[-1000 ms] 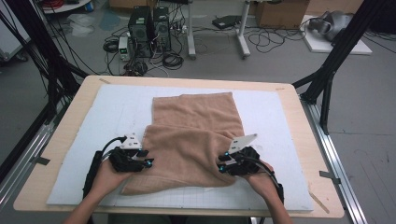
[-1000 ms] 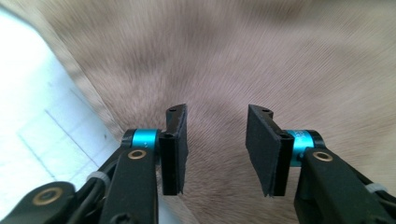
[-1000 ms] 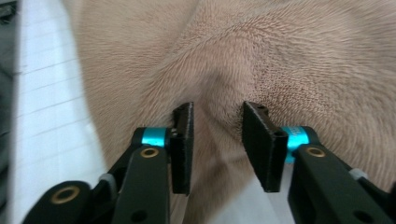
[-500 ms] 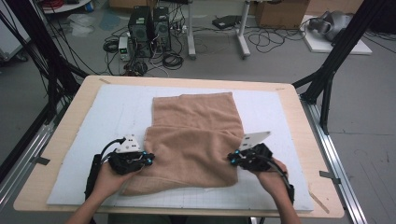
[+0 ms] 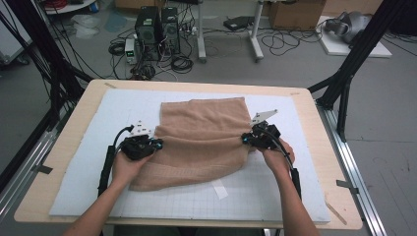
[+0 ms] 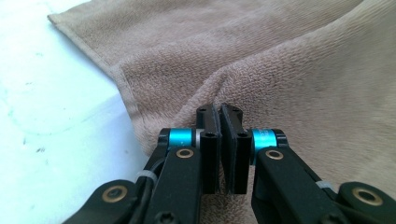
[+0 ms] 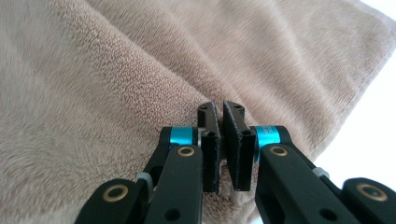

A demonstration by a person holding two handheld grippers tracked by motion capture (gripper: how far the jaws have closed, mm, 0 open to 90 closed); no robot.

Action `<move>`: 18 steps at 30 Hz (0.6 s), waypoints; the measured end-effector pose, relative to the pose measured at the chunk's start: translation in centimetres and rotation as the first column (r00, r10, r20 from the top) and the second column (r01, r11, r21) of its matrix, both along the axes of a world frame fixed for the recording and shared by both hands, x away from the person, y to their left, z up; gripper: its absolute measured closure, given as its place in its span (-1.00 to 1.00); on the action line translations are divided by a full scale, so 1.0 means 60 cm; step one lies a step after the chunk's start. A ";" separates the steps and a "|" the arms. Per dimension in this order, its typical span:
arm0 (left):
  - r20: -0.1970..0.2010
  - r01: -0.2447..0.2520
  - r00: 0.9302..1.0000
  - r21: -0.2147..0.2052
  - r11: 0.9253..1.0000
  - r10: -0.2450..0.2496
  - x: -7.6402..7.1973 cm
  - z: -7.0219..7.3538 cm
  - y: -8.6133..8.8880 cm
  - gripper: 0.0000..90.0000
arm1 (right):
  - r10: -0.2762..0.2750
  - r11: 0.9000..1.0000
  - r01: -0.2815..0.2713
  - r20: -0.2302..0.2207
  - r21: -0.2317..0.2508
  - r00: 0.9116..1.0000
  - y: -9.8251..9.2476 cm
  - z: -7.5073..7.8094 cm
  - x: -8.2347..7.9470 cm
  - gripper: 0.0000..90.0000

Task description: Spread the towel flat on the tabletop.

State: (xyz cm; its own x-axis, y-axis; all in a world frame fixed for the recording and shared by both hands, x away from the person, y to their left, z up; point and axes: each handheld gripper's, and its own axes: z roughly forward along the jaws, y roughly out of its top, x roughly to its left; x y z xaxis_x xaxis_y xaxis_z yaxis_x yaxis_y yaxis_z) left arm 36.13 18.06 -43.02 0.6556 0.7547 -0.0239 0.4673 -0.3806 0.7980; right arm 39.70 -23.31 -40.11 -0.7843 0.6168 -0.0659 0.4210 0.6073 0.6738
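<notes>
Fuzzy, matt tan terry-cloth towel (image 5: 204, 132) over a smooth white gridded mat (image 5: 275, 191); around that mat, pale bare wooden tabletop (image 5: 324, 142); matt black plastic jaws with glossy blue metal collars

A wooden table (image 5: 314, 110) carries a white gridded mat (image 5: 275, 191). Beyond it, a grey floor (image 5: 295, 69) — strewn with black cables (image 5: 177, 61), two computer towers (image 5: 157, 29), cardboard boxes (image 5: 292, 12) — under even light. Black frame struts (image 5: 354, 59) flank the sides.

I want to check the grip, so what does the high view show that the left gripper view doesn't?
High view: the whole table, both hands, and the right gripper shut on the towel's right edge. Left gripper view: its jaws pressed together on a pinched ridge of cloth, seen close up. Both: the tan towel on the white mat, held by the left gripper.
</notes>
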 end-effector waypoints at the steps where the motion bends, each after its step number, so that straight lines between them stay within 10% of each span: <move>1: -0.001 -0.003 1.000 -0.004 1.000 0.003 0.003 0.001 -0.002 0.90 | -0.005 1.000 0.005 0.001 0.009 1.000 -0.001 -0.001 0.003 0.87; 7: 0.016 0.007 1.000 -0.010 1.000 -0.007 -0.013 0.022 0.013 0.64 | 0.007 0.996 -0.008 0.017 0.086 1.000 -0.013 0.023 -0.014 0.57; 18: 0.022 0.133 0.991 0.025 0.991 -0.133 -0.098 0.028 0.038 0.24 | 0.225 0.967 -0.228 0.037 0.112 0.974 0.022 0.032 -0.141 0.28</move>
State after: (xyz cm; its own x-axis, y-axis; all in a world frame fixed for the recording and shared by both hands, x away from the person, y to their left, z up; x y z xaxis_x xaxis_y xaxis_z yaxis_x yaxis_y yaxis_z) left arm 30.22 20.34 -41.31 0.7503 0.6610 0.0093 0.3928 -0.4570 0.7980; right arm 31.22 -21.99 -38.22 -0.9035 0.4277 -0.0258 0.2640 0.6032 0.7526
